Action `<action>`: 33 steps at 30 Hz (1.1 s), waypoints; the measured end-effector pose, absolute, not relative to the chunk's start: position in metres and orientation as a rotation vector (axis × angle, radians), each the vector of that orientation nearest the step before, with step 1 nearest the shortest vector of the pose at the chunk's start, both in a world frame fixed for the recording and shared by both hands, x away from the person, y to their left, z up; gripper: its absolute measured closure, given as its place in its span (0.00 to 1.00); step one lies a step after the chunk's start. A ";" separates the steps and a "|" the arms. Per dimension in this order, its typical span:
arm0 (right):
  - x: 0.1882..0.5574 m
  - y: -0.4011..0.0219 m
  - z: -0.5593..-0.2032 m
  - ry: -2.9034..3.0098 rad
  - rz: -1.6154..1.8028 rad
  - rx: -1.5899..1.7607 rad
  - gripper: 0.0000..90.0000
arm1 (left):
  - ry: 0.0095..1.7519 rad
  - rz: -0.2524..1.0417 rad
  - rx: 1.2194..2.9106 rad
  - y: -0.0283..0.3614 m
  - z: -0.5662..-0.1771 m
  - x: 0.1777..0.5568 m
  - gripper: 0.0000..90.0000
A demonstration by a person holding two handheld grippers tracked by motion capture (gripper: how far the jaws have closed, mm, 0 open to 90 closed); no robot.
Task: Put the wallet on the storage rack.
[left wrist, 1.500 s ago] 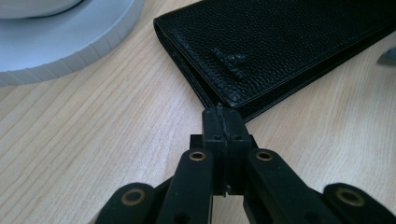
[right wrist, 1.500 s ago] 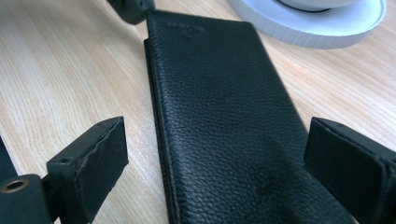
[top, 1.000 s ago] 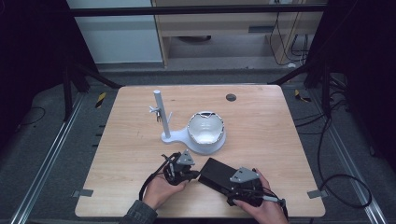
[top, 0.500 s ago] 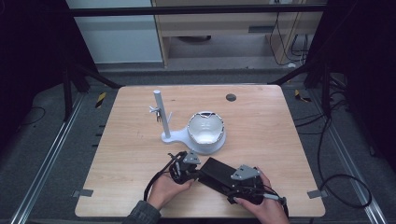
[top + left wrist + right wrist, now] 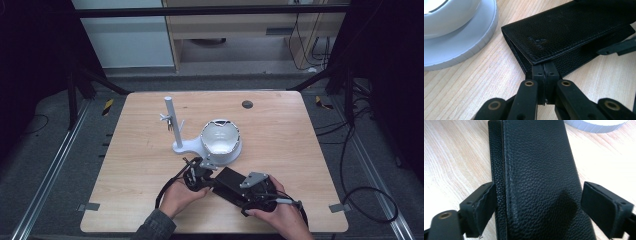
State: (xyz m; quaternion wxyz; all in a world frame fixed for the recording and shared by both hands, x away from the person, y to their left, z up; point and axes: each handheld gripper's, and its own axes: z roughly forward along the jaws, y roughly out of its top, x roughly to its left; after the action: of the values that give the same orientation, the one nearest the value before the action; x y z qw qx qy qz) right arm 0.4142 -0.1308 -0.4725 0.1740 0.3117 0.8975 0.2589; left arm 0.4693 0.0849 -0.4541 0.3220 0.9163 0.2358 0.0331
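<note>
A black leather wallet (image 5: 229, 181) lies flat on the wooden table (image 5: 280, 135) near its front edge, slanting toward the right. My left gripper (image 5: 201, 173) is at the wallet's left end. In the left gripper view its jaws are pressed together, and the gripper (image 5: 545, 71) has its tips against the wallet's (image 5: 564, 32) near corner edge. My right gripper (image 5: 243, 190) straddles the wallet's right part. It stands open (image 5: 546, 205) across the wallet (image 5: 536, 170), with the left pad (image 5: 484, 205) touching its side and the right pad (image 5: 601, 207) standing clear.
A white stand with an upright post (image 5: 171, 122) and a round white bowl-like piece (image 5: 221, 140) sits just behind the wallet, its ribbed base (image 5: 461, 42) close to the left gripper. A small dark disc (image 5: 247, 104) lies at the table's far side.
The left gripper has shifted slightly right, closing up against the wallet's left end. The right gripper and wallet have barely moved.
</note>
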 end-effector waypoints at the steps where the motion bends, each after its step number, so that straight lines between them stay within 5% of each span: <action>1: 0.415 -0.130 -0.472 2.549 0.719 0.888 0.17 | 0.621 0.088 2.403 0.085 -0.453 0.470 1.00; 11: 0.426 -0.127 -0.472 2.568 0.652 0.885 0.27 | 0.635 0.084 2.367 0.085 -0.441 0.474 1.00; 19: 0.429 -0.132 -0.465 2.537 0.629 0.817 0.65 | 0.649 0.120 2.347 0.088 -0.435 0.474 0.93; 24: 0.429 -0.137 -0.457 2.499 0.612 0.718 0.90 | 0.681 0.199 2.337 0.093 -0.432 0.473 0.62; 33: 0.424 -0.159 -0.443 2.457 0.742 0.665 0.93 | 0.614 0.189 2.299 0.104 -0.432 0.472 0.19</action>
State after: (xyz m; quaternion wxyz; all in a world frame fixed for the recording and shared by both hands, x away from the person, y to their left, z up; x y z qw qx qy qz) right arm 0.4238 -0.1588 -0.4427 0.2425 0.2434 0.8990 0.2715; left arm 0.4717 0.1042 -0.4317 0.3685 0.8953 0.2392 0.0735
